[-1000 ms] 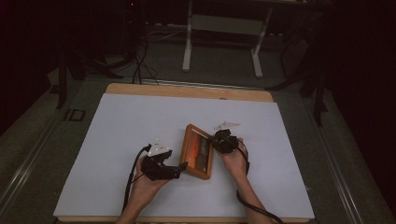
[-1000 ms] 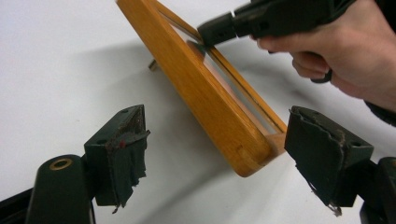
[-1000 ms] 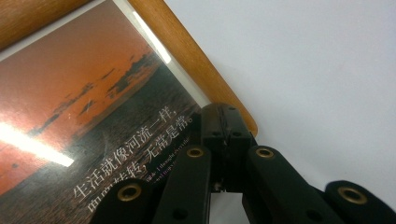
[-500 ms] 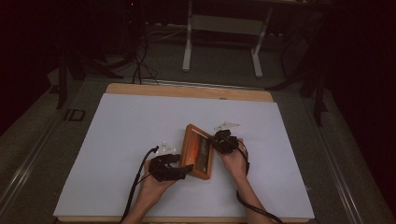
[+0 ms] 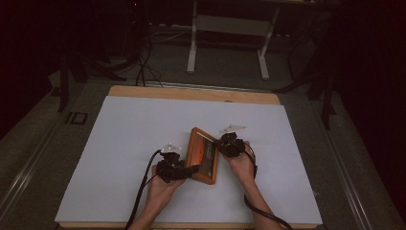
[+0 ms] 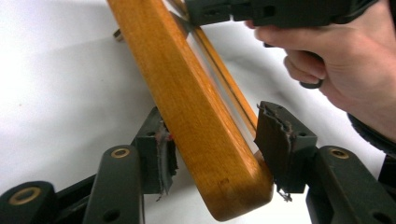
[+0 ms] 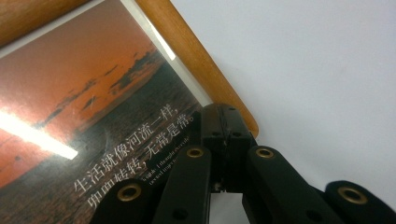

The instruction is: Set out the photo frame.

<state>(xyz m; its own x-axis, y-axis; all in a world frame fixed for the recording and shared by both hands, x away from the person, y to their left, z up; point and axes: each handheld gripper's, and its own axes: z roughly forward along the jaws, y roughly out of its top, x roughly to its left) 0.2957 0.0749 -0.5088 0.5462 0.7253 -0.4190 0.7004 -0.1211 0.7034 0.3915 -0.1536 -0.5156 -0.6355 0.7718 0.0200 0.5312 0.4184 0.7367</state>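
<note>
The picture frame [image 5: 203, 155] lies mid-surface [image 5: 124, 143]. My right tool [image 5: 225, 142] is pinched together, pressing its right rim. My left tool [image 6: 212, 149] has just been closing astride the near rail, pads not yet touching. Next I'd finish that squeeze, then lift.

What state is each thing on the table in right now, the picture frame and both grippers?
Picture frame: lying on the white table, glass side up, photo inside.
Left gripper: jaws have just been closing around the frame's wooden corner, right pad at the wood, left pad a sliver off.
Right gripper: shut, tips resting on the frame's edge.
</note>
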